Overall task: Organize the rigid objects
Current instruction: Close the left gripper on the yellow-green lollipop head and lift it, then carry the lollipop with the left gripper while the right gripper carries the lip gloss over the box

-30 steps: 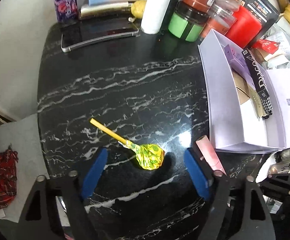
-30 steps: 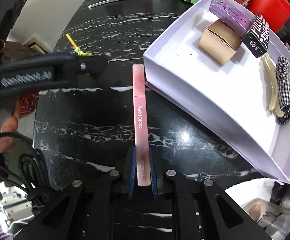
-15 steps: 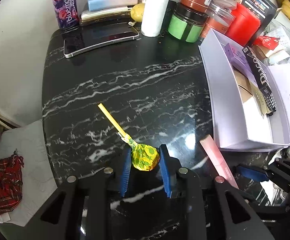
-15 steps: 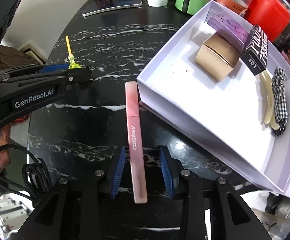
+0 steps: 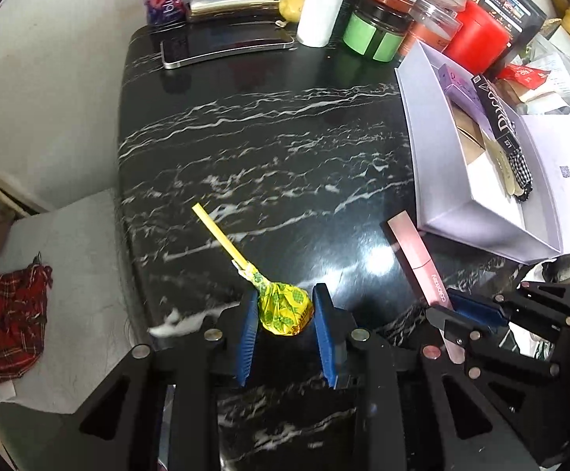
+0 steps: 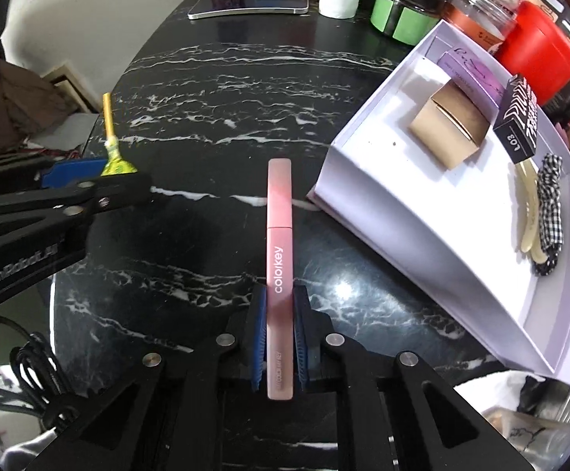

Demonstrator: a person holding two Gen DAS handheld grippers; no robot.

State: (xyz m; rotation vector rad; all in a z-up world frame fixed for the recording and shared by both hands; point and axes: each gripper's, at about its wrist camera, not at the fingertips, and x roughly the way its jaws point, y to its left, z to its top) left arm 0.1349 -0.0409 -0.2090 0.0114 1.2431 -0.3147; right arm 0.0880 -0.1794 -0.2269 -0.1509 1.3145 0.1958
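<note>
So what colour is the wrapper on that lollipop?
Yellow with a green print, clearest on the lollipop in the left wrist view.

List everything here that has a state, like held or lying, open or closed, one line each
left claw: shut on the lollipop
right claw: shut on the pink tube
lollipop: wrapped, head pinched, stick pointing away
pink tube: capped, gripped near its lower end
white box: open, lid off, items inside
gold carton: closed, lying in the white box
phone: screen dark, flat on the table
</note>
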